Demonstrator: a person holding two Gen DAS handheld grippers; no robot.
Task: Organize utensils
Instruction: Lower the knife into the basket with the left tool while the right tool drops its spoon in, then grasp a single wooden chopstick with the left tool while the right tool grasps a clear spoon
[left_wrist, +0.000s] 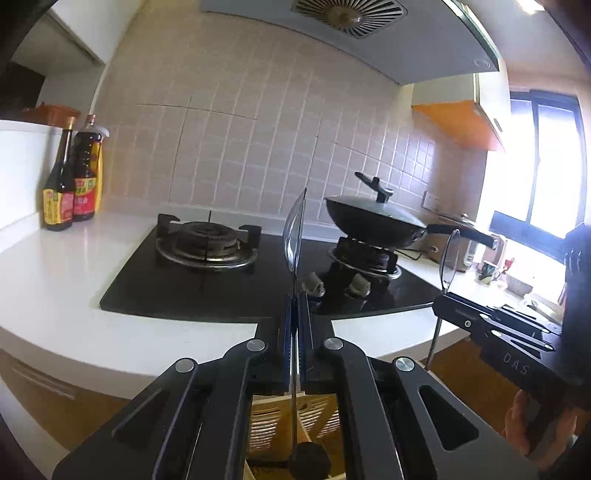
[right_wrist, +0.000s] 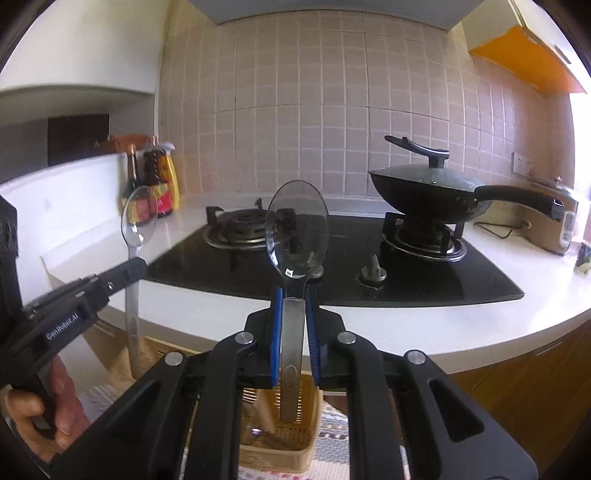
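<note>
In the left wrist view my left gripper (left_wrist: 295, 300) is shut on a spoon (left_wrist: 294, 230) seen edge-on, its clear bowl pointing up over the stove and its handle hanging down towards a woven basket (left_wrist: 266, 424). The right wrist view has my right gripper (right_wrist: 294, 295) shut on a second spoon (right_wrist: 297, 229) by its metal handle, clear bowl facing the camera. That handle's end hangs above the woven basket (right_wrist: 306, 410). Each gripper appears in the other's view: the right gripper (left_wrist: 445, 295) with its spoon (left_wrist: 450, 258), and the left gripper (right_wrist: 137, 264) with its spoon (right_wrist: 137, 218).
A black gas hob (right_wrist: 332, 266) lies in the white counter (right_wrist: 480, 317). A lidded wok (right_wrist: 424, 188) sits on the right burner, handle pointing right. Sauce bottles (left_wrist: 70, 181) stand at the left, a rice cooker (right_wrist: 554, 221) at the right. A patterned cloth (right_wrist: 332, 432) lies under the basket.
</note>
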